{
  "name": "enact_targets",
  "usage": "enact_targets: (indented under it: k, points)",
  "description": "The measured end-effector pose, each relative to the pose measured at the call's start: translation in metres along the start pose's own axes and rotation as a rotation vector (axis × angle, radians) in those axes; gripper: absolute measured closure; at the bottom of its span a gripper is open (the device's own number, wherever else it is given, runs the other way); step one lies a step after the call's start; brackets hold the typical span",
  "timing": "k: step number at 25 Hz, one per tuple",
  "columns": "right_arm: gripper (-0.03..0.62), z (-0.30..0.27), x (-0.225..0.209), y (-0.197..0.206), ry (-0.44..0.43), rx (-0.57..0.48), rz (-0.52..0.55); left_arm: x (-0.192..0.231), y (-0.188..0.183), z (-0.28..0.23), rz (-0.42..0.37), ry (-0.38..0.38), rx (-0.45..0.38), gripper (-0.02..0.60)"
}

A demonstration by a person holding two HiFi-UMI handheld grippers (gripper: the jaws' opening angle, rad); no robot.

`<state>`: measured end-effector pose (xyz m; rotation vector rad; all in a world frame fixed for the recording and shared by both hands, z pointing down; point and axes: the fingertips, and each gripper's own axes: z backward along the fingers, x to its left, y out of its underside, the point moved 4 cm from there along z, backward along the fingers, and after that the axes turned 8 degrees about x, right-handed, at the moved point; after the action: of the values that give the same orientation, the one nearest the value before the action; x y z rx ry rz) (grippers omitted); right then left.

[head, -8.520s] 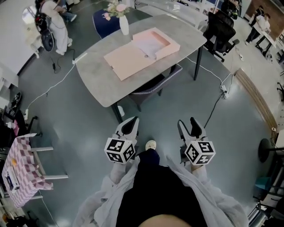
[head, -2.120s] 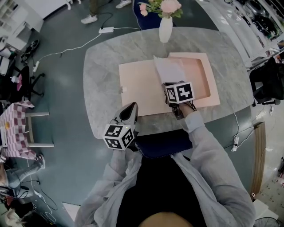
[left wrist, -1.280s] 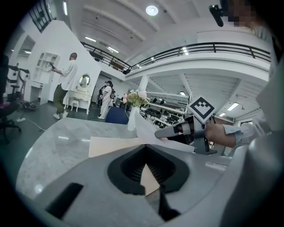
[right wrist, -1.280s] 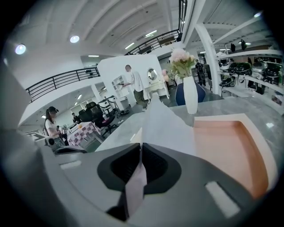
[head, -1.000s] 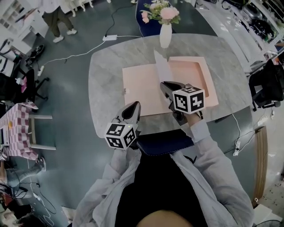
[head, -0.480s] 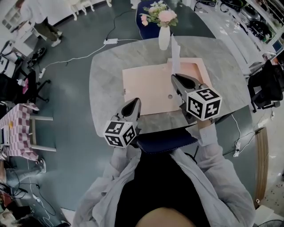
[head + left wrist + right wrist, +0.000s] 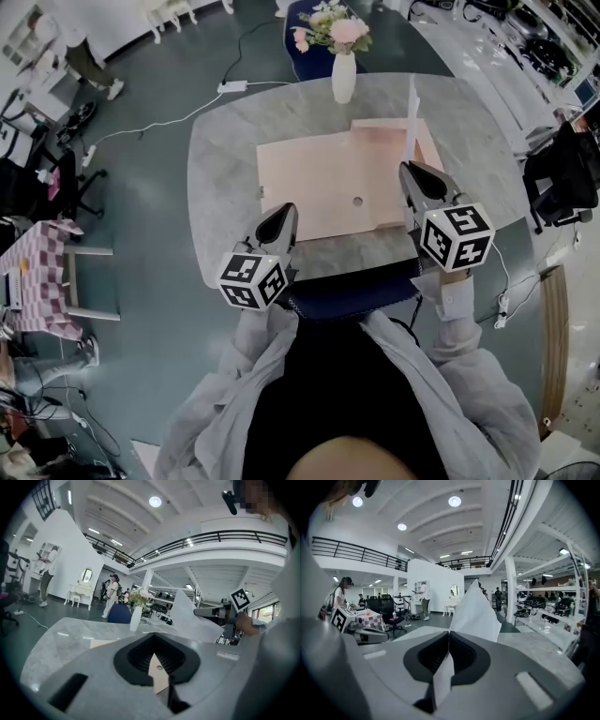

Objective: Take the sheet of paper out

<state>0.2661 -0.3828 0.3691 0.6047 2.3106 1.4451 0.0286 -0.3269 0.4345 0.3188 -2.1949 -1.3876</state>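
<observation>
Left tongs (image 7: 279, 221): pressed together, nothing between them, positioned at the near left corner of the open pink folder (image 7: 319, 183). The folder lies flat on the grey tabletop (image 7: 223, 141), and a white vase (image 7: 343, 77) of flowers stands behind it. Right tongs (image 7: 412, 173): pinching the lower edge of the sheet of paper (image 7: 412, 98). The sheet stands upright in the air above the folder's right half.
</observation>
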Motion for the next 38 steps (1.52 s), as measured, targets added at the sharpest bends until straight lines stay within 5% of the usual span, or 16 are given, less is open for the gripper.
enact_targets:
  k: [7,15,38]
  points:
    - [0.574,0.013,-0.012,0.042,0.123,0.060,0.033,-0.007,0.001,-0.006,-0.007,0.024,0.011,0.583]
    - [0.576,0.013,-0.011,0.092,0.162,0.160,-0.005,-0.011,0.012,-0.011,-0.004,0.030,0.039,0.584]
    - [0.576,0.004,-0.003,0.098,0.140,0.170,-0.029,-0.015,0.019,-0.022,0.000,0.047,0.071,0.584]
